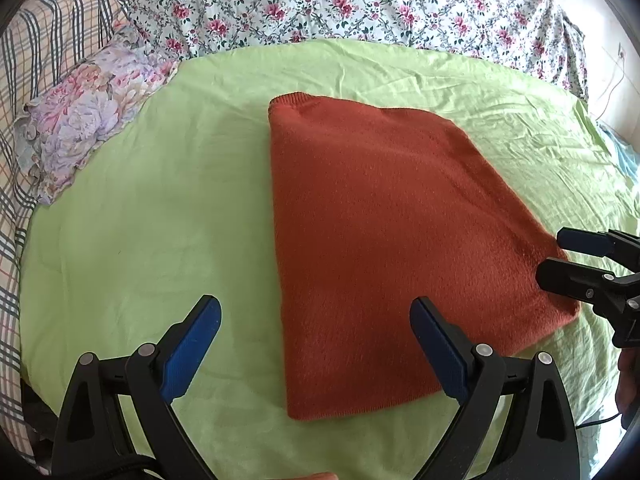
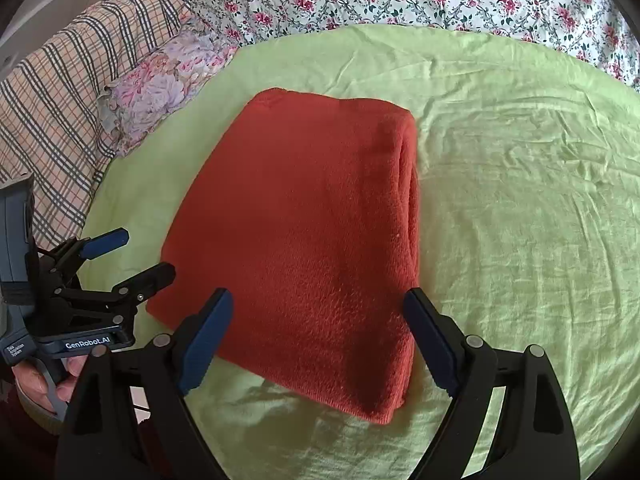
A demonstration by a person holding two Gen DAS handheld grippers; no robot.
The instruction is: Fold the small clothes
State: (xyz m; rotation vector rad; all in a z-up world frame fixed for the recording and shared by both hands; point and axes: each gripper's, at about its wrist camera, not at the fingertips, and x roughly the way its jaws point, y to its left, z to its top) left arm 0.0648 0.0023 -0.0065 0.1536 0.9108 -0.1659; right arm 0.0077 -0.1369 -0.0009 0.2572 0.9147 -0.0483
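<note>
folded rust-red knit garment (image 1: 384, 240) lies flat on the green sheet (image 1: 160, 216) of the bed, roughly mid-bed, a little nearer the near edge than the far one. its stacked layers show along the edge facing the bed's right side in the right wrist view; the ribbed hem sits at the far corner in the left wrist view.

left tool (image 1: 316, 344): fingers spread wide, nothing between the blue pads (image 1: 192, 348), held above the near edge of the garment and not touching it. in the right wrist view the same tool appears at the left of the frame, with the person's hand (image 2: 44, 380) on its handle partly cut off by the frame edge.

right tool (image 2: 318, 340): also spread wide, empty, poised over the garment's near right corner. whether its fingertips graze the knit cannot be told. in the left wrist view only its tips show at the frame's right edge.

far edge of bed: floral quilt (image 1: 360, 0), top cut off. far left corner: a pale floral pillow (image 1: 84, 116) and plaid bedding (image 1: 36, 40), both partly out of frame. a thin cable near the bed's right edge is hard to make out.
</note>
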